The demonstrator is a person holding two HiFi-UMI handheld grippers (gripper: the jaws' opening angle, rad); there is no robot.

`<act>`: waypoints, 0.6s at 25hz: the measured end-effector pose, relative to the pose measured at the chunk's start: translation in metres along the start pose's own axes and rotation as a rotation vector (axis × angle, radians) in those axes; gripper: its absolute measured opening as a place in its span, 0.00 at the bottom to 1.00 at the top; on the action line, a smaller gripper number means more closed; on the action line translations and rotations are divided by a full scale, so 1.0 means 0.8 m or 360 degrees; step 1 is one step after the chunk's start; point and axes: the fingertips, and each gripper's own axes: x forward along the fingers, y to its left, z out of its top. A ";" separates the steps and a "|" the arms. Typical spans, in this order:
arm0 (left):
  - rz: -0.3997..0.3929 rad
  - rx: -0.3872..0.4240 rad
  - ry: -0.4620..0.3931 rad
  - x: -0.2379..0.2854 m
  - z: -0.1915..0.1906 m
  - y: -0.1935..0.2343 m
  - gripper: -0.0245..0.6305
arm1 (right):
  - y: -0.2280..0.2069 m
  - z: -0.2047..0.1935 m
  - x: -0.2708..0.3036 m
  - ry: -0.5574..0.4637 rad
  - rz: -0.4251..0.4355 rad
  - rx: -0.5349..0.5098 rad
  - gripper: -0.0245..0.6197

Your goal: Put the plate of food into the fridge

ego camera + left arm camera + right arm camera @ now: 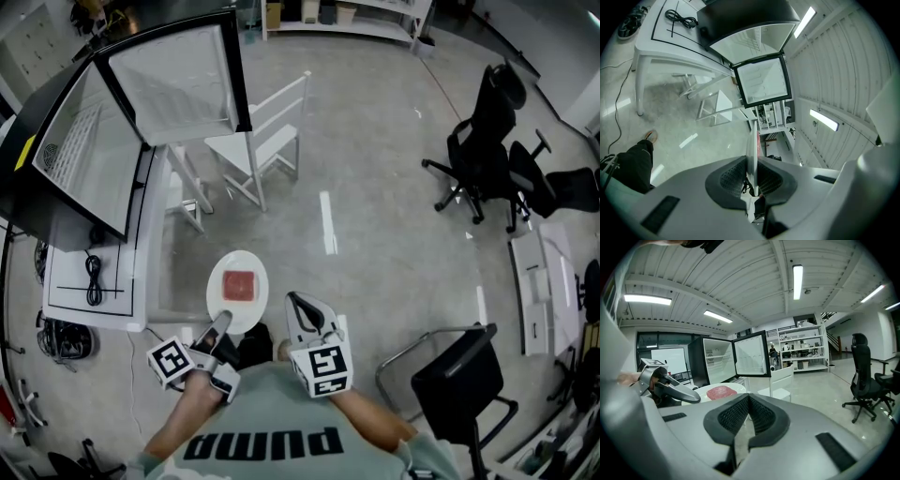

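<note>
Plate (253, 305), one; fridge (80, 150), one.

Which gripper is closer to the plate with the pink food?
Left. The left gripper is clamped on the near rim of the plate; the right gripper hangs just right of it, shut and not touching.

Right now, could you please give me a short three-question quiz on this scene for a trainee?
1. True or false: the fridge door is shut.
2. Which gripper holds the plate? A. left B. right C. neither
3. Fill in: the jaws of the right gripper are ____.
Key: 1. False, it stands open. 2. A, the left gripper clamps the rim. 3. Shut, with nothing between them.
</note>
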 end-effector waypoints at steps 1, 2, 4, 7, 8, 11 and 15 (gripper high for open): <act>-0.0001 0.0001 0.0006 0.005 0.003 -0.001 0.10 | -0.003 0.001 0.003 0.0004 -0.0009 0.0005 0.05; -0.0004 0.0001 0.0012 0.010 0.006 -0.002 0.10 | -0.007 0.003 0.006 0.0007 -0.0018 0.0007 0.05; -0.0011 0.0002 0.0020 0.021 0.012 -0.007 0.10 | -0.014 0.009 0.013 0.0005 -0.0029 0.0002 0.05; -0.0021 0.0013 0.0038 0.035 0.022 -0.011 0.10 | -0.023 0.017 0.025 -0.0001 -0.0047 0.0010 0.05; -0.0025 0.0010 0.0042 0.039 0.027 -0.012 0.10 | -0.025 0.018 0.029 0.0001 -0.0054 0.0016 0.05; -0.0028 -0.0001 0.0046 0.050 0.041 -0.013 0.10 | -0.028 0.019 0.045 0.0020 -0.0059 0.0023 0.05; -0.0016 0.0004 0.0042 0.063 0.065 -0.013 0.10 | -0.031 0.028 0.069 0.0021 -0.0061 0.0027 0.05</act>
